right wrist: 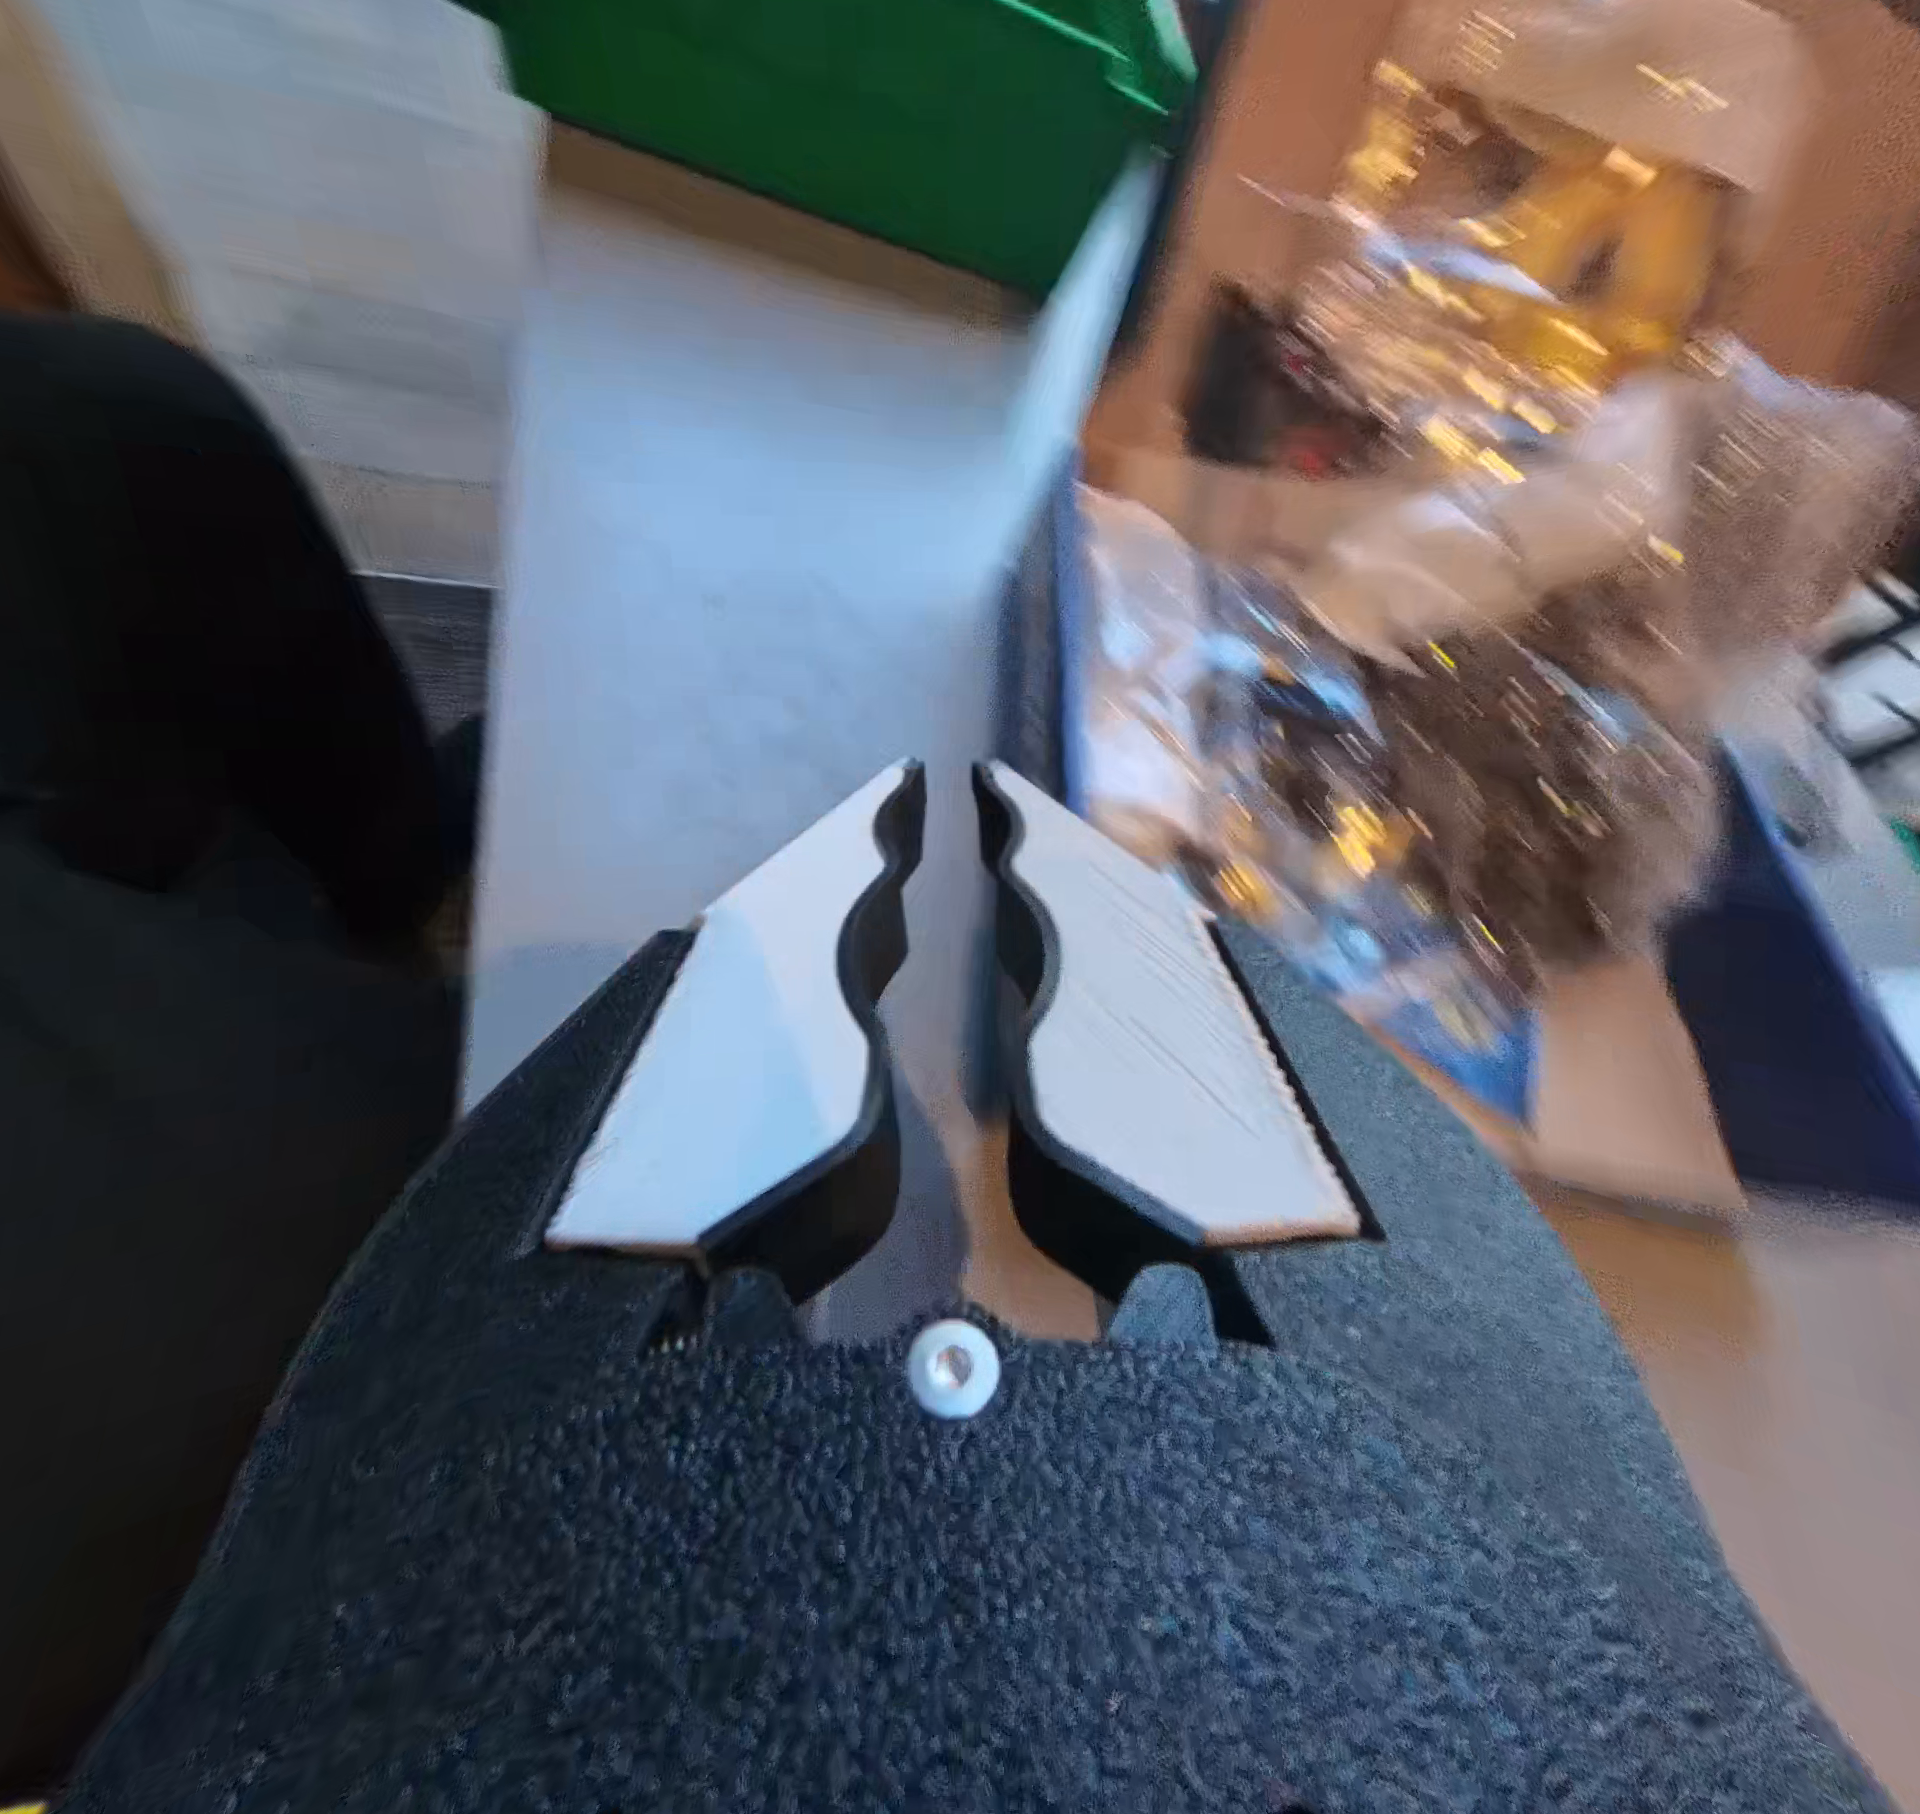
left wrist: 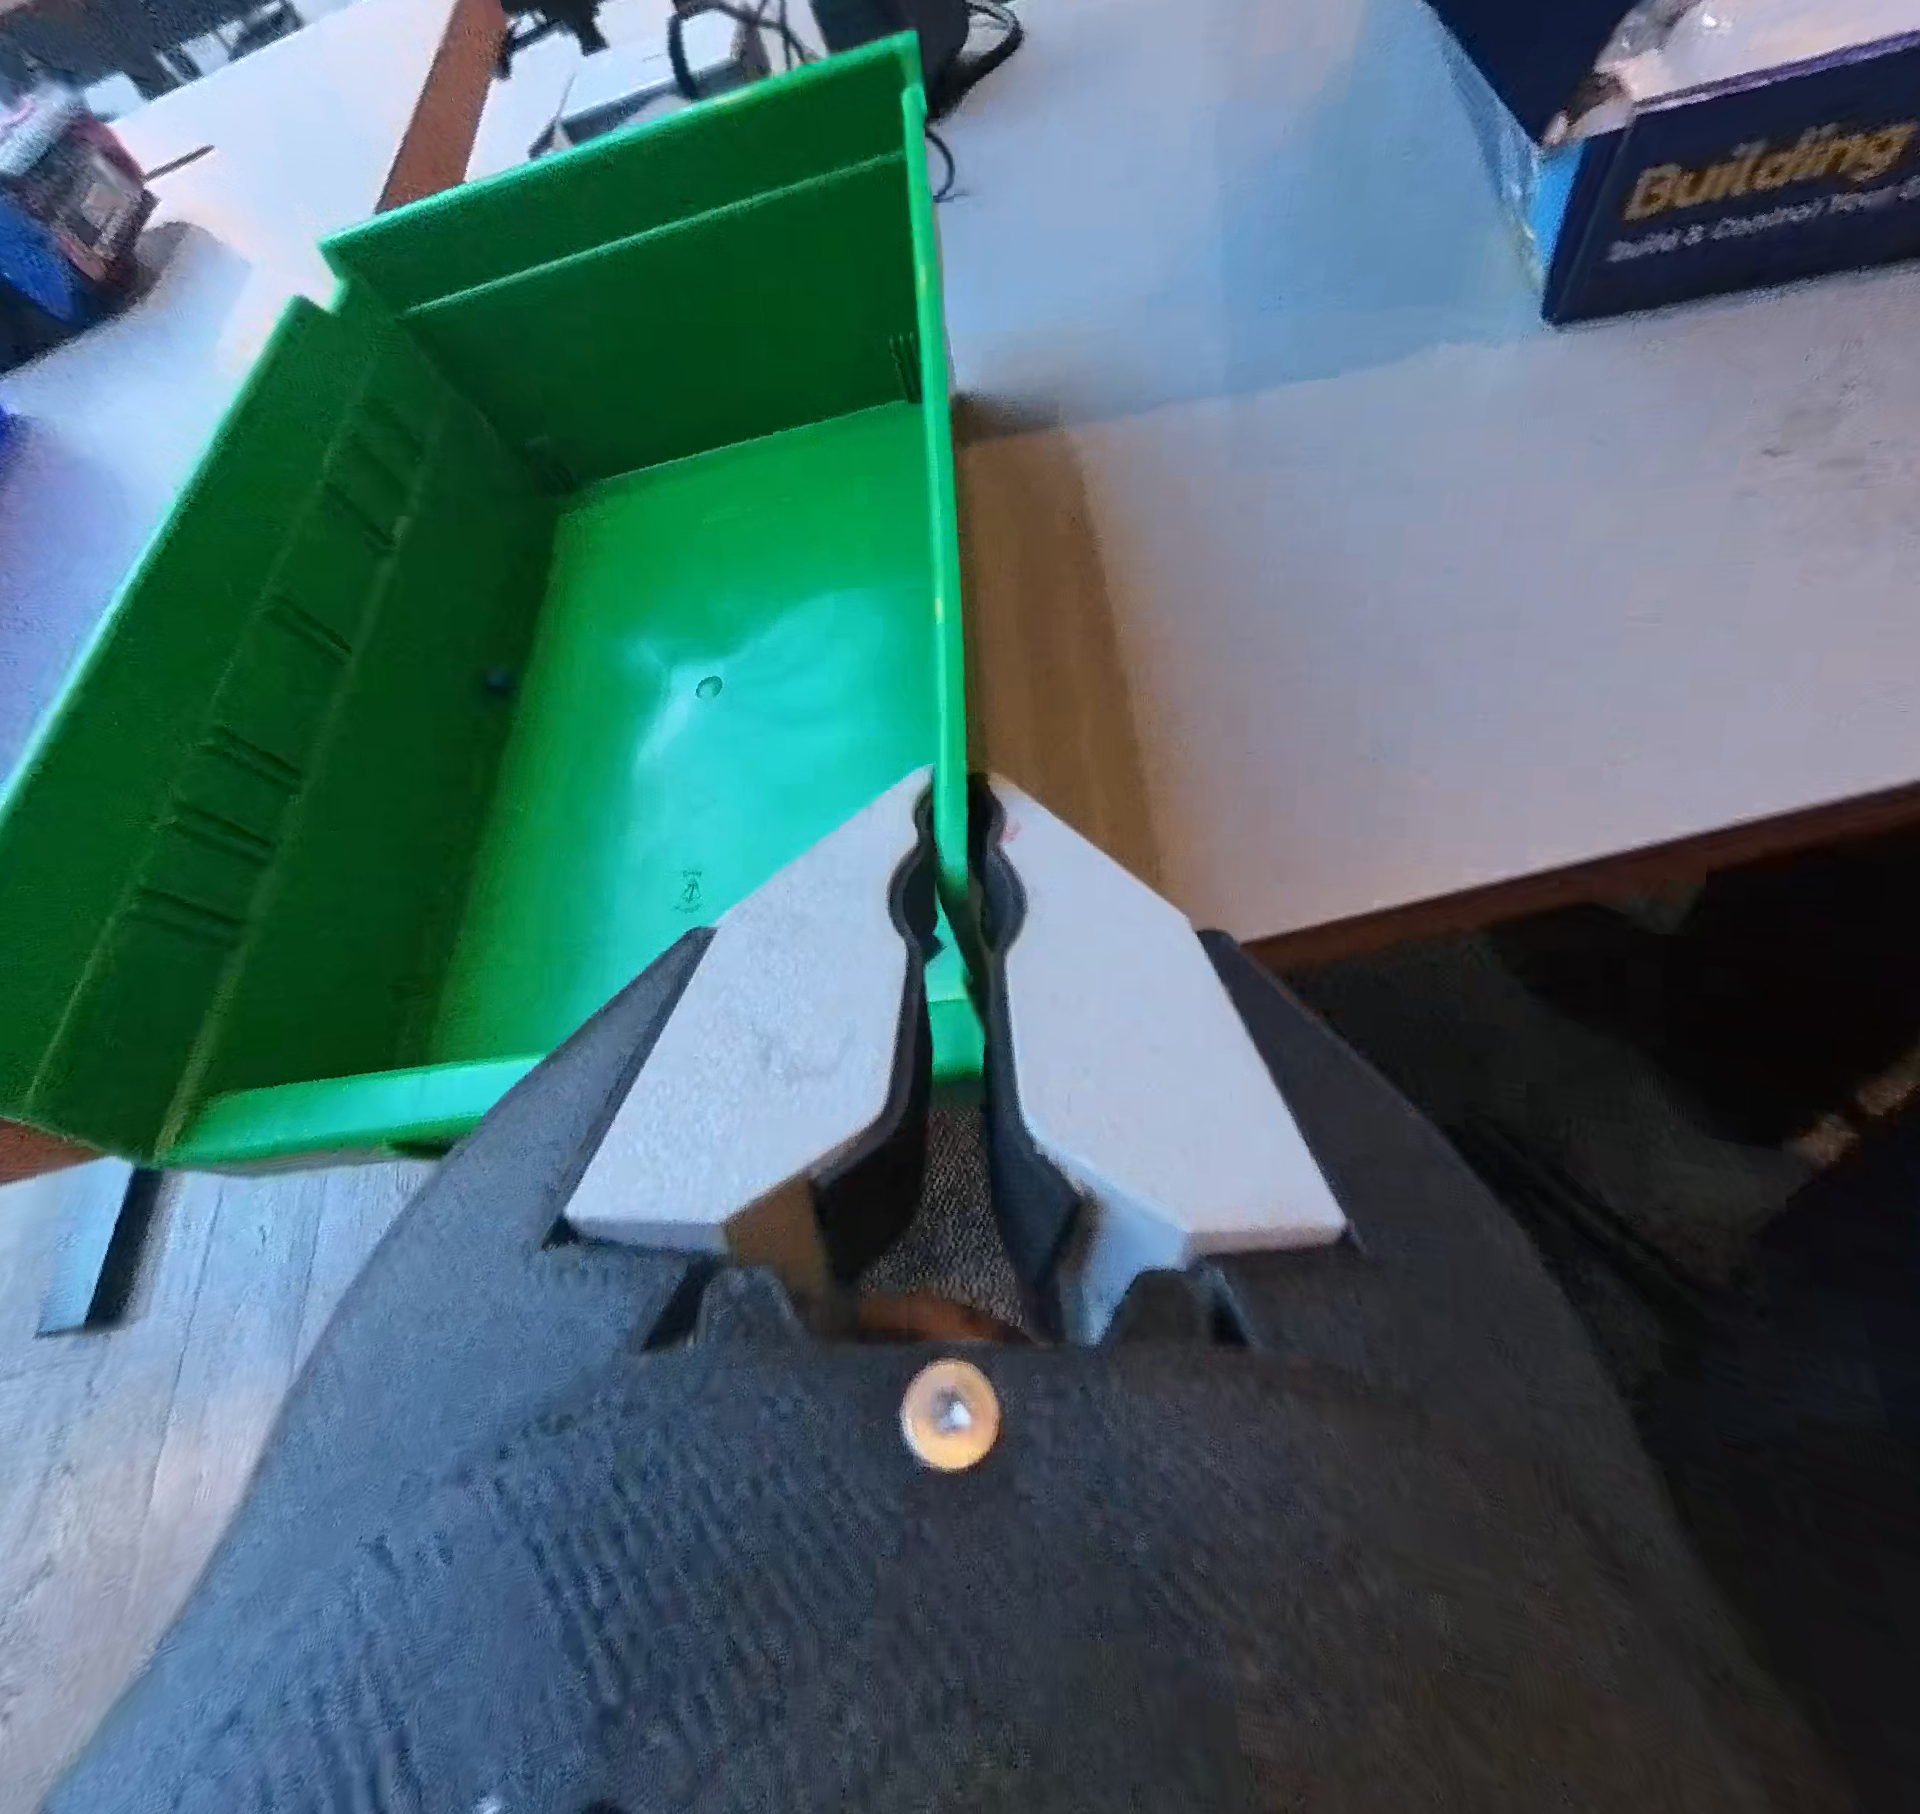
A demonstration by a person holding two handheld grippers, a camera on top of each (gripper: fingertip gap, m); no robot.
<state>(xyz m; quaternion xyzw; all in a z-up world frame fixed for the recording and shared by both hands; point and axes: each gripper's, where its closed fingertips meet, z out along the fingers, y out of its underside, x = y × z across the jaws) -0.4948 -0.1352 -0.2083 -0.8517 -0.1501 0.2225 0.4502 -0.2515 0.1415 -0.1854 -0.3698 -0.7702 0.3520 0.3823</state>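
Green moulded plastic fills the left wrist view: an open-topped rectangular green plastic bin with ribbed inner walls and nothing lying on its floor. The left gripper has its two grey, black-edged fingers pressed onto the bin's right side wall near the front corner, one finger inside the bin and one outside, pinching that thin wall between them. Most of the bin extends ahead and to the left of this gripper, over a white tabletop with a brown wooden edge. Ahead and to the right, well apart, sits a dark blue printed cardboard box.

The right gripper has its fingers drawn nearly together with a narrow gap, and nothing is between them. It hangs over the white tabletop. The green bin lies farther ahead, apart from it. Just to its right is an open blue box of blurred plastic-wrapped contents.
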